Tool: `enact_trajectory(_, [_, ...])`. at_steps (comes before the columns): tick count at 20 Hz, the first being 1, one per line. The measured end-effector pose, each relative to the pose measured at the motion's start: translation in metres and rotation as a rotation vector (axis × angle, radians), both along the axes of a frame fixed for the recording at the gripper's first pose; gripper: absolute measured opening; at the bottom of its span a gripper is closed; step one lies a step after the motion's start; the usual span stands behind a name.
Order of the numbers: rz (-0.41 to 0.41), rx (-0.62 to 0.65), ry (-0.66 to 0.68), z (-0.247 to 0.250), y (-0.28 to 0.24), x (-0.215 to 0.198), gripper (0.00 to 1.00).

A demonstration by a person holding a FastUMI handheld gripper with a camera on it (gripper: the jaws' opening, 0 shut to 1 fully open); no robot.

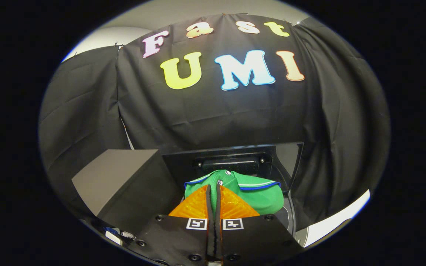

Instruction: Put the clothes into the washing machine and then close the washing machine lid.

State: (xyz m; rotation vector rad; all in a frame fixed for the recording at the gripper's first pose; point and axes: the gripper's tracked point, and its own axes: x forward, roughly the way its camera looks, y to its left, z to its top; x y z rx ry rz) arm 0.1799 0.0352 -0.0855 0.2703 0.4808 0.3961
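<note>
The fingers (pixel 213 192) pinch the green shirt (pixel 250 192), which hangs just ahead of them, above the washer's (pixel 290 218) open drum.

Not much room to work with here. The gripper (pixel 213 188) has its orange fingers (pixel 194 205) pinched nearly together on a fold of the green shirt (pixel 261 195), which bulges up just ahead and to the right of them and blocks the way forward. Right behind the shirt stands the washing machine's raised lid (pixel 231 155), a dark wall across the back. A grey box (pixel 120 177) crowds the left side. The only open bit is the drum's rim (pixel 290 218), right of the shirt.
</note>
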Motion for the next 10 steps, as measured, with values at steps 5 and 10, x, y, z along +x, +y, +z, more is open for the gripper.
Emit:
enact_trajectory(5, [0.029, -0.044, 0.0, -0.03, 0.009, 0.0, 0.01])
enact_trajectory(10, [0.031, -0.072, 0.063, -0.07, 0.016, -0.002, 0.01])
